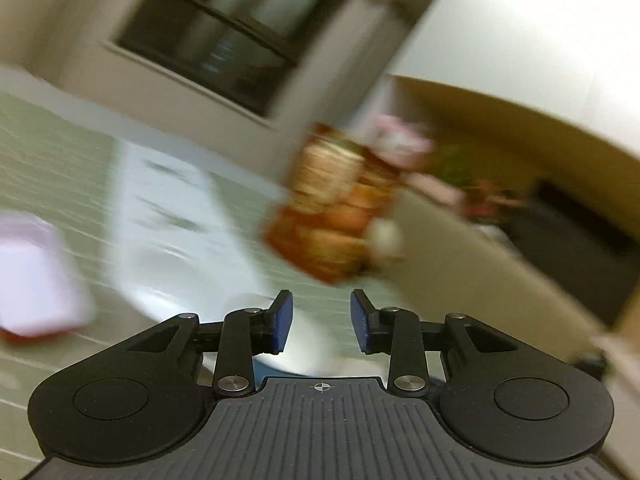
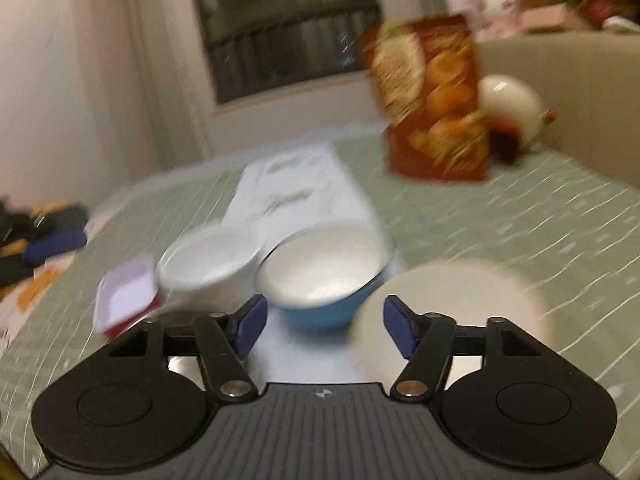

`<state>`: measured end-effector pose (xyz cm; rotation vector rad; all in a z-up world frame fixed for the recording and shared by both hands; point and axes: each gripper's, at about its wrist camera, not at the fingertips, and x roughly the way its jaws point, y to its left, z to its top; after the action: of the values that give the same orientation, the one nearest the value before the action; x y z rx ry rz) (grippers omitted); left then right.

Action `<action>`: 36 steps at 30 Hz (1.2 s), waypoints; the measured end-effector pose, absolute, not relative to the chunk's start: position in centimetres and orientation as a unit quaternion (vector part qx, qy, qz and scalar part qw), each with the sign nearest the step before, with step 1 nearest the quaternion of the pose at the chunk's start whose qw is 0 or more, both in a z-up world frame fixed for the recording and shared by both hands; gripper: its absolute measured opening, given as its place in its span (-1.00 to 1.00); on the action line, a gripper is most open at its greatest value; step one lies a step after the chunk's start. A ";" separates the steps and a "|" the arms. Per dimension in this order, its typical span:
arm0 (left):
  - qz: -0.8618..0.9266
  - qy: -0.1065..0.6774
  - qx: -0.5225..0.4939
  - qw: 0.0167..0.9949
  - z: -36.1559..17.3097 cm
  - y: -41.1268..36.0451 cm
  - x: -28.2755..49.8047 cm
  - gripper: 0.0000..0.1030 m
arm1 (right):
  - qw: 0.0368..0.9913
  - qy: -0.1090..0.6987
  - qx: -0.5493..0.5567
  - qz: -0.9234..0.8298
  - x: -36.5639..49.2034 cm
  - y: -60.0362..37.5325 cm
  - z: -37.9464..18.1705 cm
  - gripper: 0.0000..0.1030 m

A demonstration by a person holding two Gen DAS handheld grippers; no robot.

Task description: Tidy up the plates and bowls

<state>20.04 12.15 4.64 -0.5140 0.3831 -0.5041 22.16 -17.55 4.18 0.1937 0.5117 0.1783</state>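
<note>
Both hand-held grippers' blue pads apart, empty, round blue bowl (image 2: 320,276) on ribbed green cloth (image 2: 520,208)

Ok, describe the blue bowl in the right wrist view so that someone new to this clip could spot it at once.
Start from the green striped cloth covering the table, and find the white sheet lying along its middle. At the sheet's near end stand two bowls side by side; the blue bowl is the right one. Both are white inside, but only this one is blue outside, unlike the all-white bowl beside it.
</note>
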 end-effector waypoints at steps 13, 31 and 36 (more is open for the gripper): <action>-0.140 0.372 -0.197 0.896 -1.7 -0.7 24.8 -0.62 | 0.939 0.318 0.112 0.072 31.9 -29.8 -0.7 0.53; -0.095 0.417 -0.238 0.872 -5.7 -4.0 28.2 -0.49 | 0.886 0.411 0.172 0.128 32.6 -28.0 -4.8 -0.19; -0.096 0.417 -0.216 0.878 -5.1 -3.1 26.1 -0.48 | 0.880 0.410 0.190 0.146 31.2 -27.4 -4.0 -0.18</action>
<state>26.06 -3.05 -5.12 -0.4514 0.8691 -0.1992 31.18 -27.38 -4.01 0.3954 0.8554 0.3038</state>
